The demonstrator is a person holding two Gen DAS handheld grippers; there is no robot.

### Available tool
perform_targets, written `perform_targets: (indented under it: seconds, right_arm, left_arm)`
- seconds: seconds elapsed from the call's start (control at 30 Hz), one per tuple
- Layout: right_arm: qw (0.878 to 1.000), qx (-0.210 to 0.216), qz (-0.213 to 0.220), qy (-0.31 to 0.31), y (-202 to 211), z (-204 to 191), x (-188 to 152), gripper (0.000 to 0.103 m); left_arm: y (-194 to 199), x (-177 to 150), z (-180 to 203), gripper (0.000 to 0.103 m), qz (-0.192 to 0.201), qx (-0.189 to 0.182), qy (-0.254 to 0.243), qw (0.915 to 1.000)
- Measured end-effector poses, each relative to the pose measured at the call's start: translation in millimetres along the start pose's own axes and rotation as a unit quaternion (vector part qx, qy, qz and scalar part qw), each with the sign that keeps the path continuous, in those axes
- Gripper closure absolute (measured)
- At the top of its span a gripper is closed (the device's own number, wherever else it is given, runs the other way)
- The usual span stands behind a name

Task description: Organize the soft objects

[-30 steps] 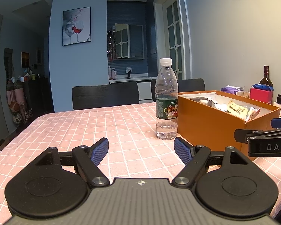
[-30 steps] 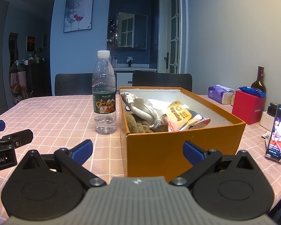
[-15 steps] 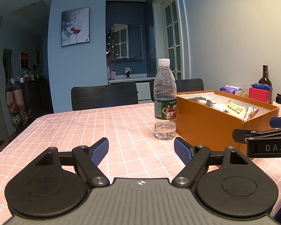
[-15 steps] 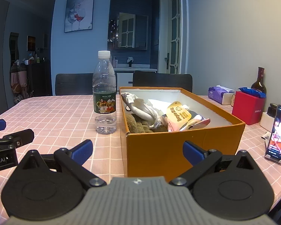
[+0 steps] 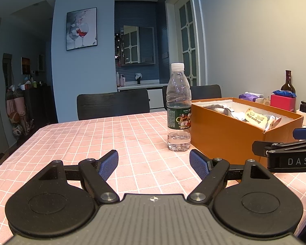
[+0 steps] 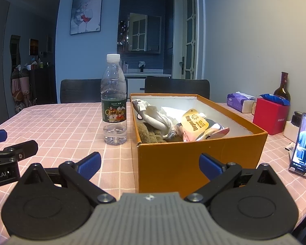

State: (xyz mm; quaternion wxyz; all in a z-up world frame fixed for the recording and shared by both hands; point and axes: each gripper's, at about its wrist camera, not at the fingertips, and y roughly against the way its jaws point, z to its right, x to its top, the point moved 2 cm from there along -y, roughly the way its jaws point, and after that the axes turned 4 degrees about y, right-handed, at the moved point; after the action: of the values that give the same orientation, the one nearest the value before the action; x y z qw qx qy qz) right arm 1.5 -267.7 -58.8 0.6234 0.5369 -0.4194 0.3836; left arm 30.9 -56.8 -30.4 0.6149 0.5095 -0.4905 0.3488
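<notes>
the left gripper [image 5: 154, 164] hovered low over the pink checked tablecloth [image 5: 91, 134], its blue pads spread wide with nothing between them, and the right gripper [image 6: 150, 163] hung just beside it, likewise spread and holding nothing, squared up to the near wall of the orange box [image 6: 193, 163]. both seemed parked short of the work, perhaps so the cameras kept the whole box in sight. just ahead of the left gripper a clear water bottle [image 5: 179, 110] stood upright, capped, just beside the box's left wall; whether it touched the cardboard could not be told. inside the box lay the soft things: a white cloth item [image 6: 155, 118] draped over a brown fuzzy piece [image 6: 149, 135] at the near left corner, with a yellow tag [image 6: 194, 120] and a crinkled packet [image 6: 212, 131] toward the middle. they sat heaped rather than laid flat, and no soft object showed loose on the cloth, so the scene fitted either a box already filled with gathered items or a box waiting to be sorted out. further right, well apart from the box, stood a red box [image 6: 270, 116], a tissue pack [image 6: 241, 102], a dark bottle [image 6: 282, 89] and a propped phone [image 6: 303, 143], likely kept clear of the working space.
</notes>
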Motion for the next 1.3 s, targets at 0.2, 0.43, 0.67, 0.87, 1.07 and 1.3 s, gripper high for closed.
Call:
perform_targets:
  seconds: [0.2,0.43,0.67,0.87,1.07,1.3]
  right_arm:
    - [1.000,0.001,-0.001,0.000,-0.2,-0.6,-0.5,0.003]
    - [1.000,0.001,-0.001,0.000,-0.1,-0.6,-0.3,0.003]
    - [1.000,0.001,-0.001,0.000,-0.1,-0.6,-0.3,0.003]
    - [1.000,0.001,-0.001,0.000,-0.1,-0.6,-0.3,0.003]
    - [1.000,0.001,-0.001,0.000,0.0,-0.5,-0.3,0.003]
    - [1.000,0.002,-0.002,0.002,-0.3,-2.8,-3.3,0.003]
  left_arm:
    - [0.0,-0.1,-0.8,0.010,0.000,0.000,0.000,1.0000]
    - [0.7,-0.7,-1.7,0.010,0.000,0.000,0.002,1.0000]
    - [1.1,-0.8,-3.6,0.010,-0.001,-0.001,0.004,1.0000]
    - [1.3,-1.0,-3.9,0.010,-0.001,-0.002,0.003,1.0000]
    - [1.8,-1.5,-3.5,0.010,-0.002,-0.003,0.003,1.0000]
    - [1.3,-1.5,-3.6,0.010,-0.002,-0.003,0.003,1.0000]
